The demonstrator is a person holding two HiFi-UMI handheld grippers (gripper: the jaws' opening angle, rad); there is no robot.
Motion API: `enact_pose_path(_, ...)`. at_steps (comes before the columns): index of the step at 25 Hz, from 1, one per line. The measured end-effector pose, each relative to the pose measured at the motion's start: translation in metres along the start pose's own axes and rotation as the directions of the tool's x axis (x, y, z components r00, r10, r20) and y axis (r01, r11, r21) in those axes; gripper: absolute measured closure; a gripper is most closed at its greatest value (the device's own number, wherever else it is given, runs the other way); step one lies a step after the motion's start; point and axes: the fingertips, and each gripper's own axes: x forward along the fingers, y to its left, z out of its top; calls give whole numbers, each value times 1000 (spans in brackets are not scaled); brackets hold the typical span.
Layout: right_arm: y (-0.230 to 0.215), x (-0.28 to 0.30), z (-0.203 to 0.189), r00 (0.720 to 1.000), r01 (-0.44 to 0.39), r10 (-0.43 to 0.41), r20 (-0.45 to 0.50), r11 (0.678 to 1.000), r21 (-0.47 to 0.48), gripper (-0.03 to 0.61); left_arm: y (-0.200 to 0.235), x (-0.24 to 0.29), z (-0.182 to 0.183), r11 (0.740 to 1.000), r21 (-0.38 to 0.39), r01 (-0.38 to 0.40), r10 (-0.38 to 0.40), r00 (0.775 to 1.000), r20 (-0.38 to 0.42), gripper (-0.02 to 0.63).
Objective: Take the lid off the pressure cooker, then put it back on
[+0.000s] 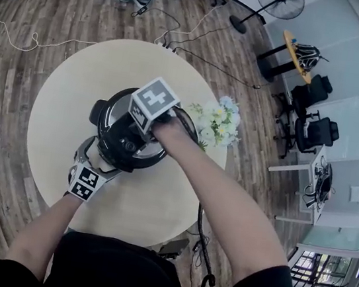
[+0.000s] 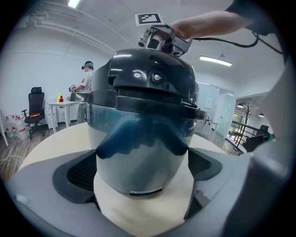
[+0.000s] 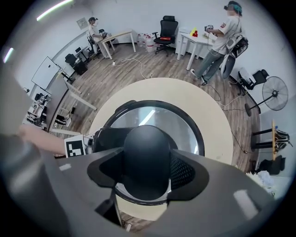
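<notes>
From the head view, the pressure cooker stands near the middle of a round pale surface, with its lid on top and a bunch of flowers just beside it on the right. The right gripper points straight down onto the lid, while the left gripper meets the cooker's side from the person's near left. A fan stands on the wooden floor well beyond the surface. In the left gripper view, the left gripper's fingers sit on either side of the cooker's shiny body, with both pads against it, so the pot is clamped. The dark lid sits on the rim above, and the right gripper is on top of it. In the right gripper view, the right gripper's fingers are half closed around the lid's black knob, one pad pressing on each side. A person stands at a desk far behind.
</notes>
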Motion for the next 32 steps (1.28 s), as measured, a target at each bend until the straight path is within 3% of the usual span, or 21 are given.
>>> enact_pose_path(7,3,3,-3,1000,9,-11,-20,995,-98,287,1,1,1,1000,6,-1,0,1000,9,21)
enact_pose_path(16,4,2,-4,1000,2,-5,-21,991,-130,286,1,2,-3,1000,2,1,-1,1000,8,21)
enact_pose_path(20,7,1,-4,1000,-1,-3,-21,977,-213,284,1,2,-3,1000,0,1,-1,1000,8,21)
enact_pose_path(25,11,3,-8,999,-17,1,-44,928,-371,278,2,-2,5,1000,11,3,-3,1000,4,21)
enact_pose_path(32,15,3,-11,998,-31,-1,-56,814,-580,272,2,1,-3,1000,5,10,-10,1000,4,21)
